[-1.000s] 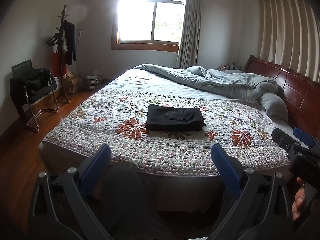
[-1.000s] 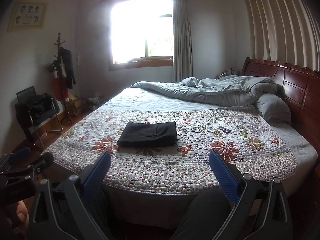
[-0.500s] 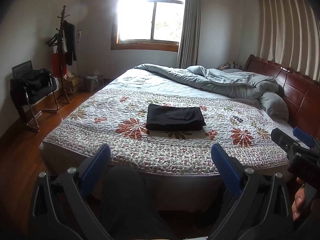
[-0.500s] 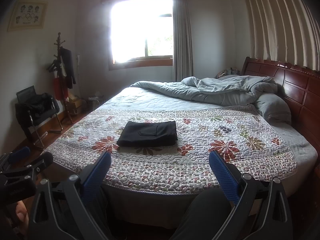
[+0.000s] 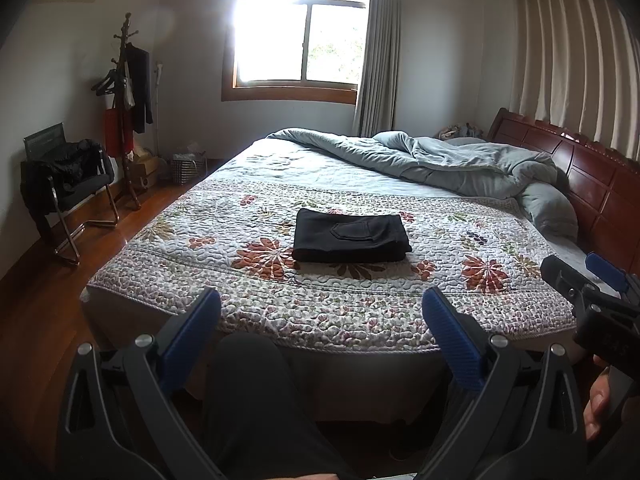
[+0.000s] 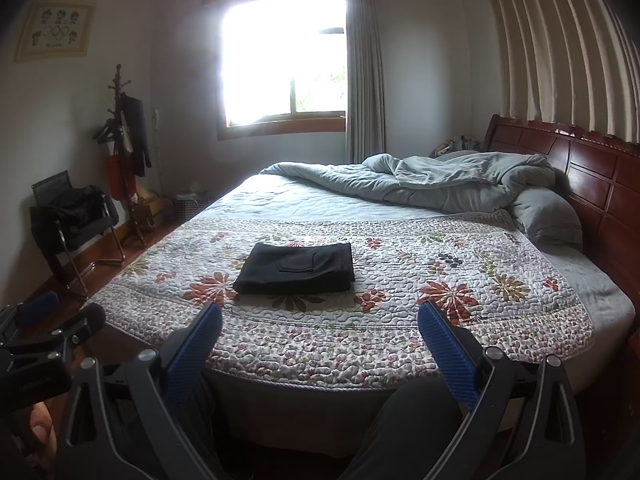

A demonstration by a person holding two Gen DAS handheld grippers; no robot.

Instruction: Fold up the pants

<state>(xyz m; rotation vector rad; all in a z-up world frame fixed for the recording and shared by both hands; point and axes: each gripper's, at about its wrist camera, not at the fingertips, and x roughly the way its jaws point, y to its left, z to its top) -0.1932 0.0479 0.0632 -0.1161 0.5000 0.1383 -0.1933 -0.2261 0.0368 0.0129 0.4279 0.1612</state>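
Almost nothing has changed over the last second: in both wrist views the room, the bed and the dark bundle sit in the same places as before, and neither tool has shifted more than a hair. That stillness, with both tools held back from the mattress, suggests the folding itself is finished and the person is simply standing off from the result.

The pants (image 5: 350, 236) lie as a compact black rectangle on the floral quilt (image 5: 440, 280), edges squared, a back pocket showing on the top layer. Judged from how they lie, no leg or waistband hangs loose, so no further fold seems called for.

The left gripper (image 5: 321, 322) has its blue-padded fingers (image 5: 192, 330) spread wide with nothing between them. The pants sit well ahead of those fingers, roughly centred between them and a little toward the right one, beyond the near edge of the bed. The right gripper (image 6: 318, 338) is likewise spread wide and empty; from it the pants (image 6: 298, 270) lie well ahead and nearer its left finger (image 6: 194, 346). Both tools hang over the person's legs, short of the bed, touching no cloth.
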